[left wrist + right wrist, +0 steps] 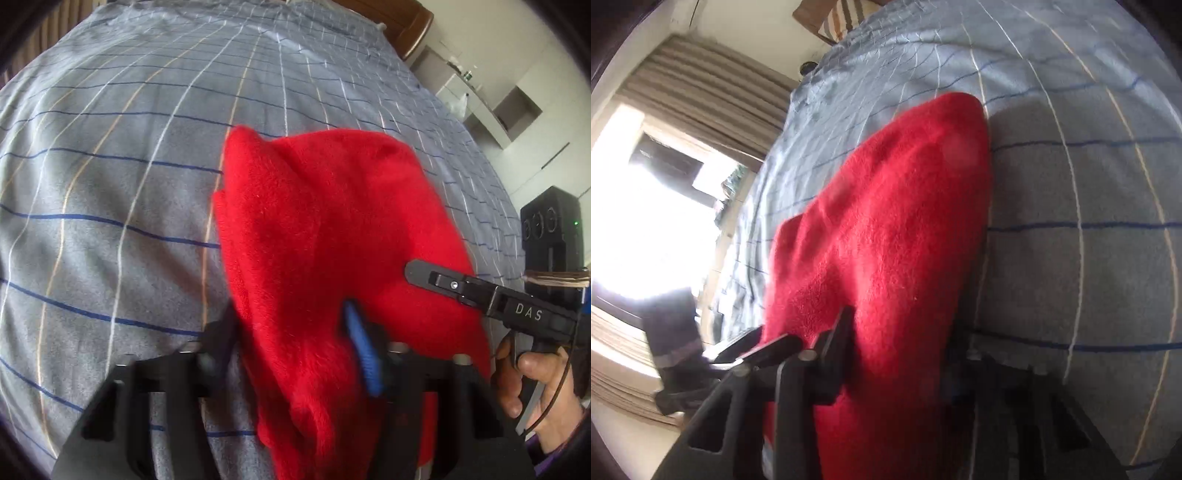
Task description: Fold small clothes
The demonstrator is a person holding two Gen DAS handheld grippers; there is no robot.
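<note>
Left wrist view: my left claw [295, 347] pinches the fuzzy red cloth [325, 236] above the grey striped bedsheet [110, 184]. My right claw [897, 354] pinches the cloth too, beside my left.

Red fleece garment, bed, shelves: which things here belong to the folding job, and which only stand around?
Belong to the job:
- red fleece garment
- left tool, closed on it
- right tool, closed on it
- grey checked bedsheet, the work surface

Only standing around:
- white wall shelves
- beige curtain
- black speaker
</note>
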